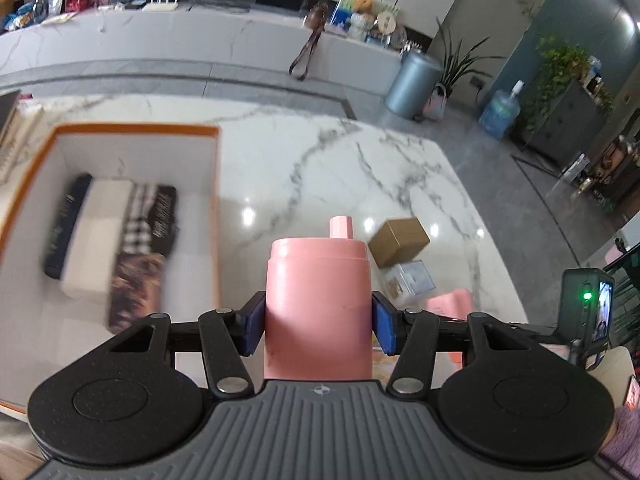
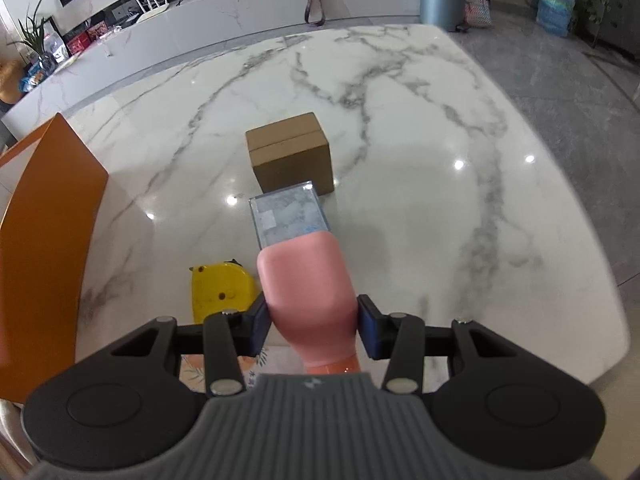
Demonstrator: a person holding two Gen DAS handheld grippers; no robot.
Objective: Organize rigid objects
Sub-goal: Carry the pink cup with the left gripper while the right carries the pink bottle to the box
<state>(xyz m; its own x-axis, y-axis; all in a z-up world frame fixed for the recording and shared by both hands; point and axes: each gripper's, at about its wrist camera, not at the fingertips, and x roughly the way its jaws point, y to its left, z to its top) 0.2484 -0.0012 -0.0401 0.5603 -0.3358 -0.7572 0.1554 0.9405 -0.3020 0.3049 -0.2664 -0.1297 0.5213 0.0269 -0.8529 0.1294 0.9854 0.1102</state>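
Note:
My left gripper [image 1: 318, 322] is shut on a pink cylindrical bottle [image 1: 318, 300] with a small spout on top, held above the marble table [image 1: 320, 168] just right of the orange-rimmed white box [image 1: 136, 130]. The box holds several flat packets [image 1: 120, 240], blurred. My right gripper [image 2: 312, 326] is shut on a pink flat-ended bottle [image 2: 306, 280], which points away over the table. Past its tip lie a clear plastic box [image 2: 286, 212] and a brown cardboard box [image 2: 290, 156]. A yellow tape measure [image 2: 220, 288] lies left of the right gripper.
The orange box wall [image 2: 44, 220] stands at the left in the right wrist view. The cardboard box [image 1: 398, 240] and clear box [image 1: 410, 280] also show in the left wrist view. A printed card [image 2: 196, 368] lies under the right gripper. A counter and bin stand beyond the table.

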